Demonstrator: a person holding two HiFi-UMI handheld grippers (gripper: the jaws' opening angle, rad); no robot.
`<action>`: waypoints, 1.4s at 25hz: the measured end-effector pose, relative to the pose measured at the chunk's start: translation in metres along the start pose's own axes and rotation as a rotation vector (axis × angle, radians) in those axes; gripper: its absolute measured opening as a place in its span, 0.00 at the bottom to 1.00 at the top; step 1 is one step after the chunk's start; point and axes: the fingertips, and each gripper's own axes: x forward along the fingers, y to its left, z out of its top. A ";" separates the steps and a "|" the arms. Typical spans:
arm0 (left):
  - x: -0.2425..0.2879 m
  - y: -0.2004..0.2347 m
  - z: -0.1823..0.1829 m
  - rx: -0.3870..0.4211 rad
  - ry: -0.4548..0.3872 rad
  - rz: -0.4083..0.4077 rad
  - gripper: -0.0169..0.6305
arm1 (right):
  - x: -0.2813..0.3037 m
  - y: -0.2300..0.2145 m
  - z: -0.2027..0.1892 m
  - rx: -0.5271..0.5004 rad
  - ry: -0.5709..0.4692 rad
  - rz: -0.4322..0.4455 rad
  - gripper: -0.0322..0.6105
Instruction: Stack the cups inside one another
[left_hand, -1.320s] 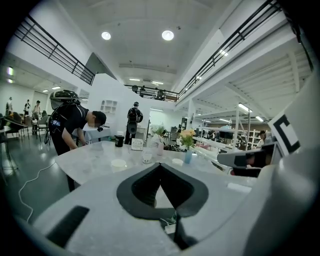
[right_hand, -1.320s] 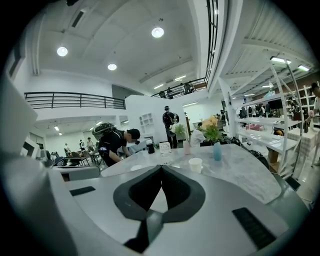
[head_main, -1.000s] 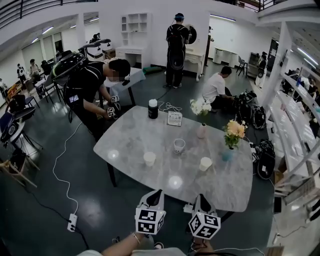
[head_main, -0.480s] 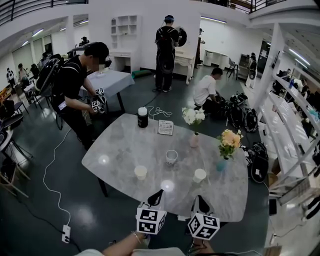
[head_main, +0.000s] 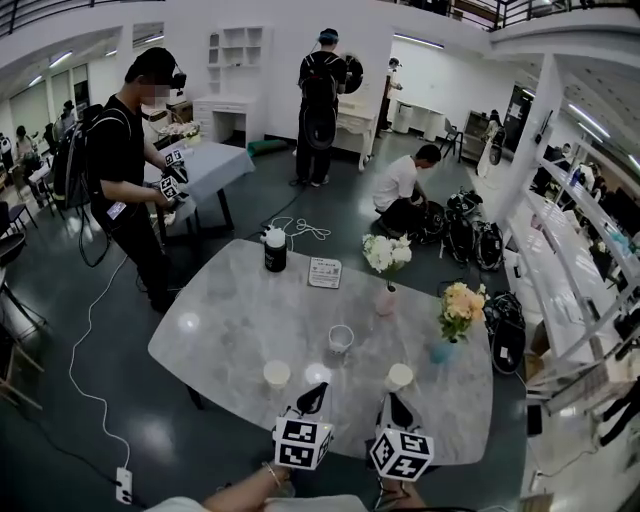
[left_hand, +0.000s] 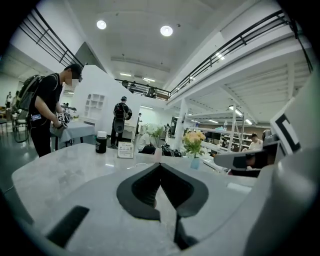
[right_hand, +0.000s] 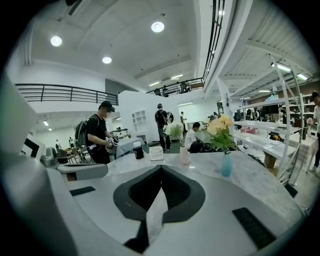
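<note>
Closer now to the cups (head_main: 277, 375) on the surface (head_main: 230, 310), our left gripper (head_main: 317, 389) and right gripper (head_main: 391, 399), both sets of fingers (left_hand: 141, 191) clenched and empty.

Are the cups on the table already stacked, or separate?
Separate: the left cup, the middle cup and the right cup each stand upright and alone on the table.
</note>
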 end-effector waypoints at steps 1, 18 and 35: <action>0.005 0.003 0.002 0.001 0.004 -0.012 0.03 | 0.006 0.002 0.003 -0.002 0.003 -0.006 0.06; 0.073 0.053 -0.006 -0.017 0.086 -0.082 0.03 | 0.089 0.017 0.005 0.045 0.044 -0.062 0.06; 0.083 0.065 -0.022 -0.056 0.129 0.060 0.03 | 0.119 0.009 -0.010 0.039 0.116 0.072 0.06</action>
